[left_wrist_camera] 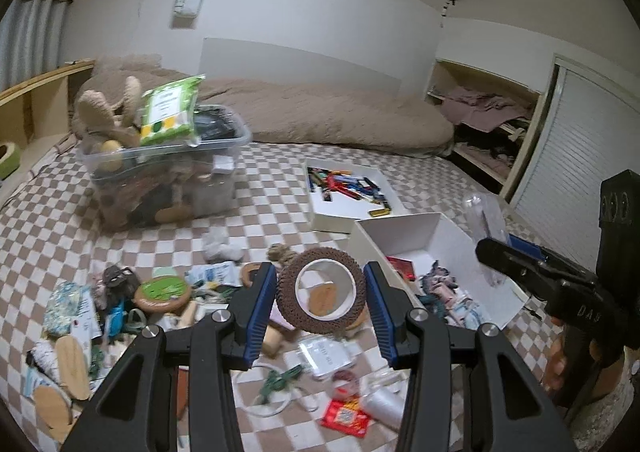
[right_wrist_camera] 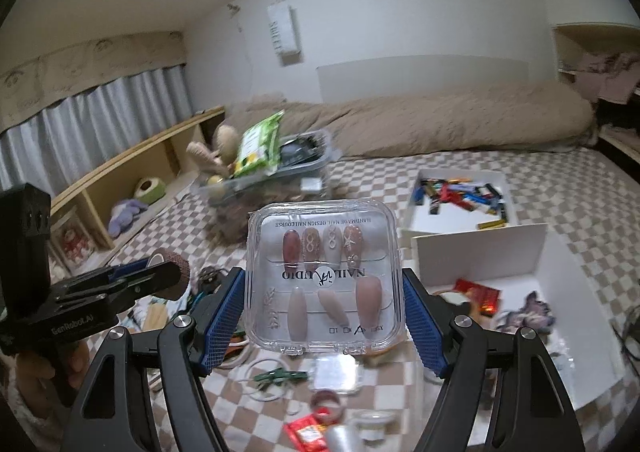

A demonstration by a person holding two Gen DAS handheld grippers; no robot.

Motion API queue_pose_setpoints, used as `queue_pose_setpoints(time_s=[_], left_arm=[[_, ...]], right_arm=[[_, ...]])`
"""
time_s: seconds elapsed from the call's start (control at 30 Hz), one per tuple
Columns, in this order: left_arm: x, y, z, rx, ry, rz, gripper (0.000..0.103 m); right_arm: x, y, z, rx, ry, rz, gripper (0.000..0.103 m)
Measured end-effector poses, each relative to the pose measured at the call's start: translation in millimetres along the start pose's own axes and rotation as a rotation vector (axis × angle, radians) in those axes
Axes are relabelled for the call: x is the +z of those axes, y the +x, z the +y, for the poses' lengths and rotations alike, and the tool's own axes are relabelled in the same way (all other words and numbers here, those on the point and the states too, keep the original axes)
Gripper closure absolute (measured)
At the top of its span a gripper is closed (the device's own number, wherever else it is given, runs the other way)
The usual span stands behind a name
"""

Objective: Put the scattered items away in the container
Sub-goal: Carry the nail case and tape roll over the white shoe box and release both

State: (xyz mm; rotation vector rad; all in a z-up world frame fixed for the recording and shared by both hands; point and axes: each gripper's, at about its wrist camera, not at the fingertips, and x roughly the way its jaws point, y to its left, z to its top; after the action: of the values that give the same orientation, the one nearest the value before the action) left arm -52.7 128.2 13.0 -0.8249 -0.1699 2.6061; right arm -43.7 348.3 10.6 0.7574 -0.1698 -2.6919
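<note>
On my left wrist view the left tongs (left_wrist_camera: 320,292) are clenched on a brown tape roll (left_wrist_camera: 323,289), blue pads touching its two sides at lower centre of the frame, the roll lifted above the clutter. On the right wrist view the right tongs (right_wrist_camera: 324,304) are grasping a clear nail case (right_wrist_camera: 323,278) by its left and right edges; it fills the centre of the frame, face toward the camera, with rows of press-on nails inside.

The clear storage bin (left_wrist_camera: 224,175) sits on the checkered bed sheet (left_wrist_camera: 272,219) in the left middle of the left view, already heaped, with a green packet (left_wrist_camera: 170,117) and a plush toy (left_wrist_camera: 106,113) sticking out of the top. Right of it I see a shallow white tray (left_wrist_camera: 344,221) of small colourful sticks, and nearer, an open white box (left_wrist_camera: 420,226) with a red packet and bits of fabric in it.

Scattered items lie across the lower left of the left view: a round green-topped disc (left_wrist_camera: 162,290), wooden pieces, a green clip (left_wrist_camera: 276,382), a red sachet (left_wrist_camera: 346,418). A rolled beige duvet (left_wrist_camera: 340,113) lies across the far side of the bed
</note>
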Motion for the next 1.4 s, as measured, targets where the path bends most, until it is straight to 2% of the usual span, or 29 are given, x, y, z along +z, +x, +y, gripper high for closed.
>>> queue_pose_setpoints(time_s=[0.37,0.6,0.93,1.17,1.4], left_arm=[[7,27,-50,-0.094,0.041,0.02,0.058],[2,45,-88,-0.163,0.099,0.04,0.058],[-12,84,-128,-0.236,0.129,0.125,0.058],[-22,115,-151,-0.258,0.16,0.179,0.058],[-32,144,-169,-0.28,0.179,0.239,0.058]], right_arm=[[1,-32,-69,-0.157,0.052,-0.031,0.027],[-10,-40,-107,-0.211,0.094,-0.013,0.027],[-43,-21,-155,-0.273,0.153,0.094,0.027],[-64,0,-180,-0.31,0.179,0.182,0.027],[-76,13,-193,-0.328,0.151,0.252,0.027]])
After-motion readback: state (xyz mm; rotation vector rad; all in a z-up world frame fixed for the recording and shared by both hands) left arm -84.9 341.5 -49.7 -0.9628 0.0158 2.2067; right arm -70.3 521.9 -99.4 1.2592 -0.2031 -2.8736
